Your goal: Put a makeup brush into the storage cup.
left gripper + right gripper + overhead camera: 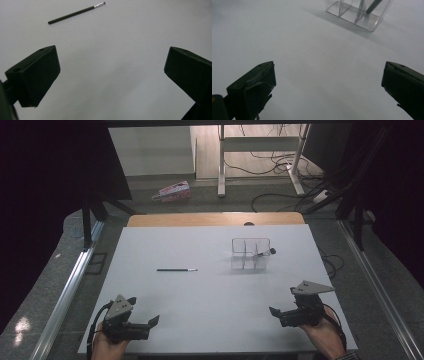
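I see a matte white table (200,320), smooth and flat. Far right stands a clear plastic organizer (250,254) — boxy, divided, a dark pen (265,253) leaning inside. My left gripper (145,324) and right gripper (280,312) rest near me, jaws spread wide, empty. A slim black brush (176,269) lies mid-table — left of the organizer.

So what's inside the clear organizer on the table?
The clear organizer holds one dark pen-like stick, leaning in a right-hand compartment with its end above the rim. The other compartments look empty; its lower tip is unclear.
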A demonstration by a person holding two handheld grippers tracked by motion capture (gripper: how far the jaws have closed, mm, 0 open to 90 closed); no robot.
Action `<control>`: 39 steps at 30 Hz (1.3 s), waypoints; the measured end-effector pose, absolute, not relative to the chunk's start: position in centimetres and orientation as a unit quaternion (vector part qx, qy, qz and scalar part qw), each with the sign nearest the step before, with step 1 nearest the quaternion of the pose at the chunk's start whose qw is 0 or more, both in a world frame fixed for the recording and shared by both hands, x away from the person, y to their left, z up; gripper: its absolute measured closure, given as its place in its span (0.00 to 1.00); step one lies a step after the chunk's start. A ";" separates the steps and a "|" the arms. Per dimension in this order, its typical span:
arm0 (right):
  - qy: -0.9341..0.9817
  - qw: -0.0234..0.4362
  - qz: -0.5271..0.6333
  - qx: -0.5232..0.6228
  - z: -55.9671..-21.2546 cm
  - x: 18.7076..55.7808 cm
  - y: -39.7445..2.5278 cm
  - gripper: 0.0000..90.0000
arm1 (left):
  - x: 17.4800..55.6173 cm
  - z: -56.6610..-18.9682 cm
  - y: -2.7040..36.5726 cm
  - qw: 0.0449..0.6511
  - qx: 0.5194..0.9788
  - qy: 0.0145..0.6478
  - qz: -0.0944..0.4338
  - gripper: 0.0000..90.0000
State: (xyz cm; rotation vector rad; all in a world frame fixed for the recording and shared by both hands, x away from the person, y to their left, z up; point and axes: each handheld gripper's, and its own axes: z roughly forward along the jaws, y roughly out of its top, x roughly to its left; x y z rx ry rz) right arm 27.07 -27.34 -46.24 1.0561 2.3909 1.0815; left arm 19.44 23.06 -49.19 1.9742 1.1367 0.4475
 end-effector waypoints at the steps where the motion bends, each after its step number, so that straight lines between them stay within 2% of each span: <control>1: 0.836 0.157 0.376 0.368 -46.3 27.0 -27.4 0.00 | 19.4 -49.2 23.0 0.397 0.780 0.449 0.178 0.01; 16: 0.841 0.147 0.349 0.386 -47.3 25.9 -28.3 0.00 | 19.5 -49.3 22.8 0.382 0.789 0.443 0.187 0.01; 39: 0.850 0.147 0.338 0.376 -47.6 25.8 -28.2 0.00 | 21.0 -49.4 22.3 0.363 0.789 0.473 0.151 0.01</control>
